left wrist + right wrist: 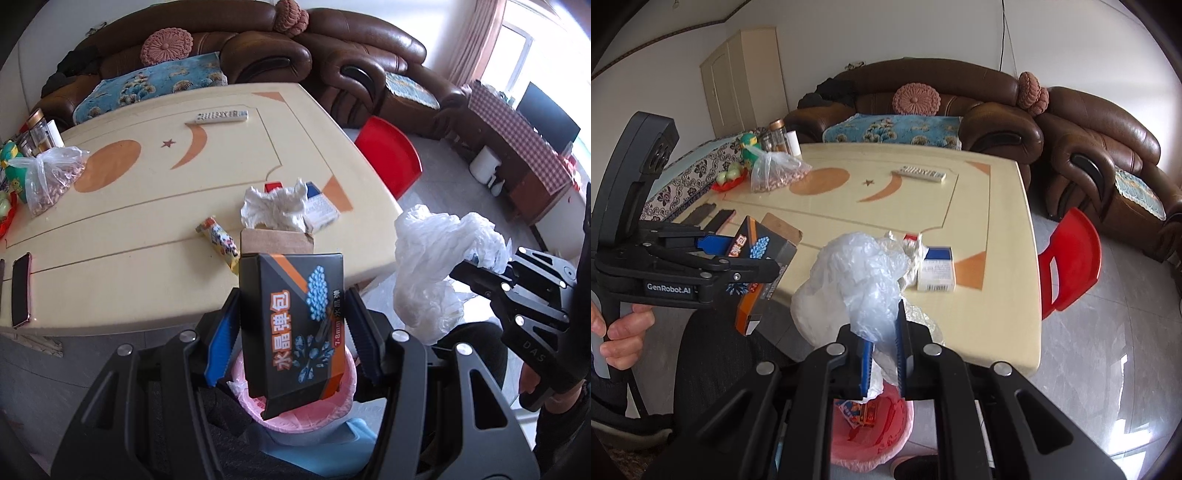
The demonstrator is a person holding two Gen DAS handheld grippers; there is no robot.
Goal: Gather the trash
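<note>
My left gripper (291,295) is shut on a black box with orange and blue print (291,325), held upright over a pink-lined bin (332,406). From the right wrist view the same left gripper (753,254) shows at the left with the box (757,251) tilted. My right gripper (882,332) is shut on a crumpled clear plastic bag (857,273), above the bin (871,443), which holds wrappers. On the cream table (129,221) lie a crumpled tissue (275,206), a white and blue carton (321,210) and a snack wrapper (221,240).
A remote (221,116), a phone (20,290) and a bag of nuts (51,177) lie on the table. A red chair (391,158) stands by its right corner. A brown sofa (332,55) runs behind. A hand (620,332) grips the left handle.
</note>
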